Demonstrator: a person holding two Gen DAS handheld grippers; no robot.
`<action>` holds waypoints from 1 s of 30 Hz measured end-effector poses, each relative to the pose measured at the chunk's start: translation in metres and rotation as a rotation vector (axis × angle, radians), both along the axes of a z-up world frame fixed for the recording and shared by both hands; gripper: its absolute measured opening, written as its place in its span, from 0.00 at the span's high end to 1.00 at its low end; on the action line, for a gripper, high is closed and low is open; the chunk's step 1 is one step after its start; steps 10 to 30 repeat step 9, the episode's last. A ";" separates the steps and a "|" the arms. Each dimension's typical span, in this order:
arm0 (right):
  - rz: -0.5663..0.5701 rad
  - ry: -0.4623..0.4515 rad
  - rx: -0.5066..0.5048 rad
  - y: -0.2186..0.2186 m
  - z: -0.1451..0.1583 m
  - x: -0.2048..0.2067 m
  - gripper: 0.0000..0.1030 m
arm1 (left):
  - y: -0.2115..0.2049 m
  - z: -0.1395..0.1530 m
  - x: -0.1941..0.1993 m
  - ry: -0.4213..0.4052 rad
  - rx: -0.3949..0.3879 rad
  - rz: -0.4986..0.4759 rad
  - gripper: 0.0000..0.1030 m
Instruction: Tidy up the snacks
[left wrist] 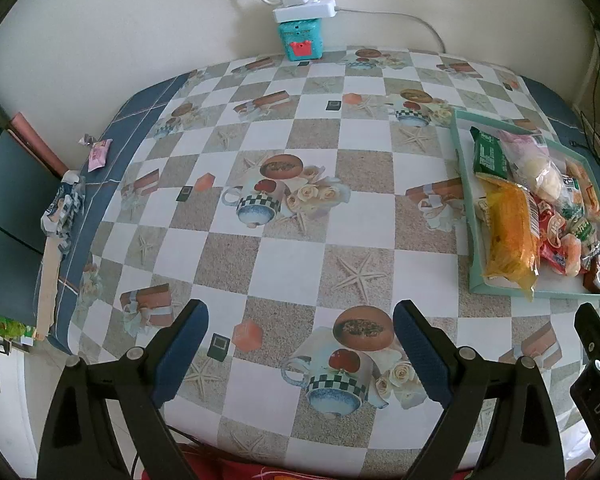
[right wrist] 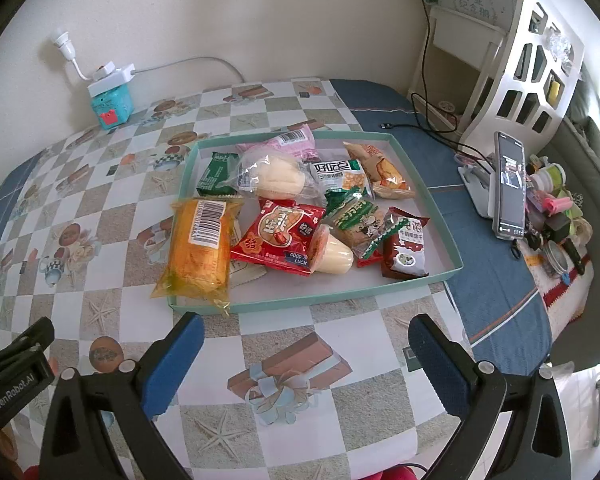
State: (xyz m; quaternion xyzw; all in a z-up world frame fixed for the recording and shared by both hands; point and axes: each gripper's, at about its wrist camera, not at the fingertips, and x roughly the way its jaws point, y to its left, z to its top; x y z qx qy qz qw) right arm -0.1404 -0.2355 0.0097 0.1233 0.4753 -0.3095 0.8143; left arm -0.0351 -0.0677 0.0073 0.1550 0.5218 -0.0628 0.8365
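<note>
As far as I can judge, sorting is nearly complete: on the table (left wrist: 292,264) the tray (right wrist: 440,216) holds all the visible snacks, though the yellow pack (right wrist: 198,248) overhangs its near-left corner and a pink packet (left wrist: 99,155) lies well apart at the far-left edge. I find both left gripper (left wrist: 300,354) and right gripper (right wrist: 306,368) spread wide, empty, touching nothing.

Two fisheye wrist views look steeply down over a checkered-cloth table (left wrist: 284,264); both share the shallow teal cardboard tray (right wrist: 440,208) and wall.
</note>
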 end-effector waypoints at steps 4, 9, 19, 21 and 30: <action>0.001 0.000 0.000 0.000 0.000 0.000 0.00 | 0.001 0.000 0.000 -0.001 -0.002 0.000 0.09; 0.004 0.001 0.002 0.001 0.000 0.001 0.00 | -0.001 0.000 0.000 -0.001 -0.011 -0.010 0.09; 0.004 0.001 0.002 0.001 0.000 0.001 0.00 | -0.001 0.000 0.000 -0.001 -0.011 -0.010 0.09; 0.004 0.001 0.002 0.001 0.000 0.001 0.00 | -0.001 0.000 0.000 -0.001 -0.011 -0.010 0.09; 0.004 0.001 0.002 0.001 0.000 0.001 0.00 | -0.001 0.000 0.000 -0.001 -0.011 -0.010 0.09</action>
